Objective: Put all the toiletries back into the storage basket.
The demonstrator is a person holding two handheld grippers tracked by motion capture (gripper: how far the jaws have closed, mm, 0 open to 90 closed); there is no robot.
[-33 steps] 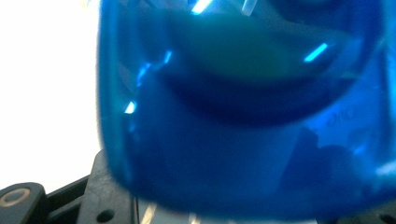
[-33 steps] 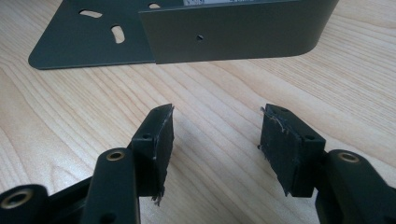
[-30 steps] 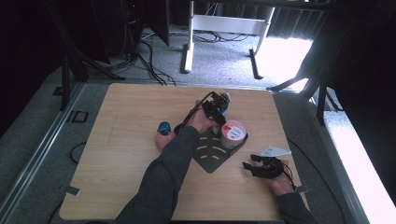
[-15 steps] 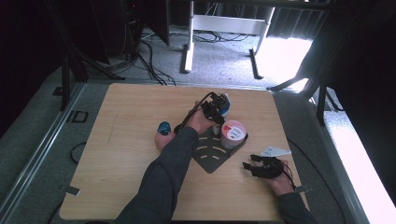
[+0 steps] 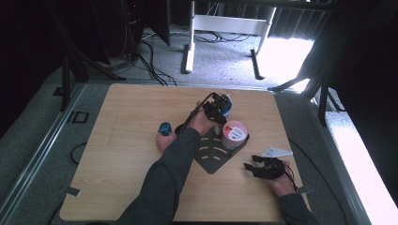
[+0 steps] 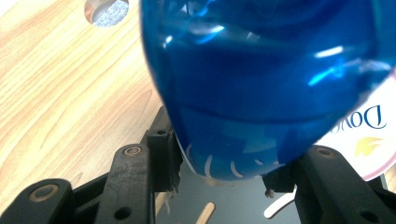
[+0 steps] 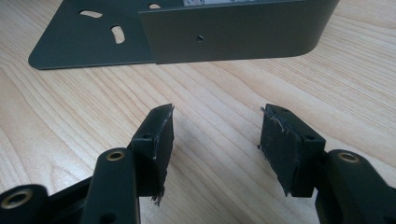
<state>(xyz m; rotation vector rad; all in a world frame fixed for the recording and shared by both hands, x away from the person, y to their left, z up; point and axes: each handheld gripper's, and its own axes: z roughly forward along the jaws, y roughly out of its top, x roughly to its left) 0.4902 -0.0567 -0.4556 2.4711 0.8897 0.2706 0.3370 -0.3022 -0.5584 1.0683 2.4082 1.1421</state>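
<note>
Wooden table (image 5: pixel 117 140), dark floor beyond. Left gripper (image 5: pixel 217 108) near the far edge, jaws just closed onto blue bottle (image 6: pixel 261 84), pinching its base over black tray (image 5: pixel 213 161). Right gripper (image 7: pixel 215 144) spread, idle. Lower the bottle upright; keep the squeeze gentle.

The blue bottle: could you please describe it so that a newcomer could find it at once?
Start at the black tray in the middle of the table. At its far edge, the left gripper is shut on the blue bottle. It is clear blue, unlike the white, red-topped tub beside it.
</note>
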